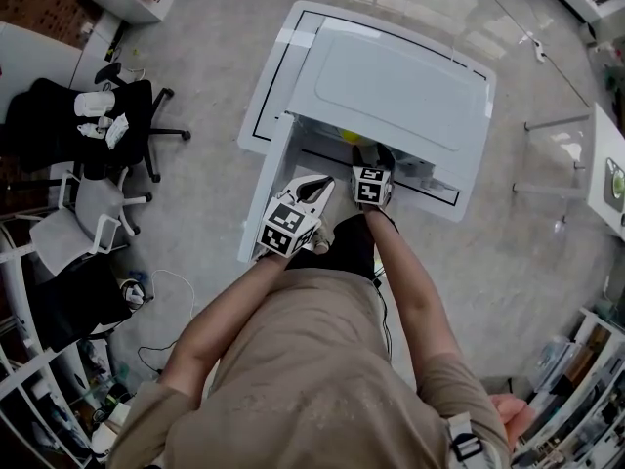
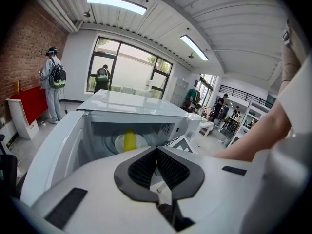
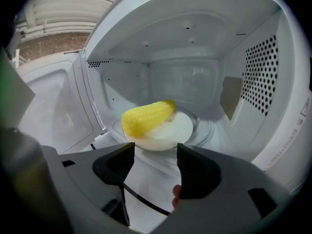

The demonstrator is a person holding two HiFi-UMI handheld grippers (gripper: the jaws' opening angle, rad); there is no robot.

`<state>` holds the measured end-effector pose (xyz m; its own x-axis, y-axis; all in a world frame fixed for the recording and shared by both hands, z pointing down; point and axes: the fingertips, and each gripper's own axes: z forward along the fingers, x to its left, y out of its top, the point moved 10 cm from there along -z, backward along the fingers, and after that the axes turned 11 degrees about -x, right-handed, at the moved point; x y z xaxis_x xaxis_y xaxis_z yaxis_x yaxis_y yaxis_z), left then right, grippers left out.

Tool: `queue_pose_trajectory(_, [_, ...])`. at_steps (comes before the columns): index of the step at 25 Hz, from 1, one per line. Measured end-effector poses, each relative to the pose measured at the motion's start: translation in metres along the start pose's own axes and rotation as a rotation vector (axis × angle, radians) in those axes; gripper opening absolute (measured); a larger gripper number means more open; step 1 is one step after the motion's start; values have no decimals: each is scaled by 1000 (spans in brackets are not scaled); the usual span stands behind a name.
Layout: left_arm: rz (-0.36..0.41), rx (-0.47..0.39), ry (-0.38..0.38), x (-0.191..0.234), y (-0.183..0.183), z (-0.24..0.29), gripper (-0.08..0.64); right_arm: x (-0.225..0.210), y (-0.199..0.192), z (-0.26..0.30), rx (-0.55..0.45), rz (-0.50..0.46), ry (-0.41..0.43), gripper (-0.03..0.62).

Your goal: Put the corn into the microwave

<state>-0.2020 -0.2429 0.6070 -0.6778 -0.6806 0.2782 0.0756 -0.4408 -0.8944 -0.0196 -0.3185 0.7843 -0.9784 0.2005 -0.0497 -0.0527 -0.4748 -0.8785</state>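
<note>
The corn already lies inside the microwave, tilted across a small white plate at the middle of its floor, one end overhanging the rim nearest the opening. That overhang is the weak spot: a nudge to the plate could roll the cob off onto the floor of the microwave.

The right claw sits at the mouth of the microwave, released, with nothing between its jaws. If the door (swung wide to the left of the microwave) were pushed shut before this claw clears the opening, it would strike it.

The right forearm reaches straight ahead to the mouth of the microwave. The left arm is bent, and the left claw, clenched on nothing, hangs in front of the microwave just beside the door's free edge.
</note>
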Motion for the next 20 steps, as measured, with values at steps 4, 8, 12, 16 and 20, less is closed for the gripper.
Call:
queue_pose_trajectory(4, [12, 2, -1, 1, 3, -1, 5, -3, 2, 9, -4, 6, -29, 261])
queue_pose_trajectory(8, [33, -12, -5, 0, 11, -9, 5, -2, 10, 7, 10, -6, -55, 262])
queue_pose_trajectory(12, [47, -51, -10, -4, 23, -16, 5, -8, 20, -9, -26, 53, -73, 262])
queue_pose_trajectory(16, [24, -127, -10, -6, 40, -34, 5, -3, 39, -67, -128, 172, -34, 262])
queue_pose_trajectory(20, [-23, -197, -19, -11, 49, -55, 5, 0, 56, -139, -223, 260, 15, 261])
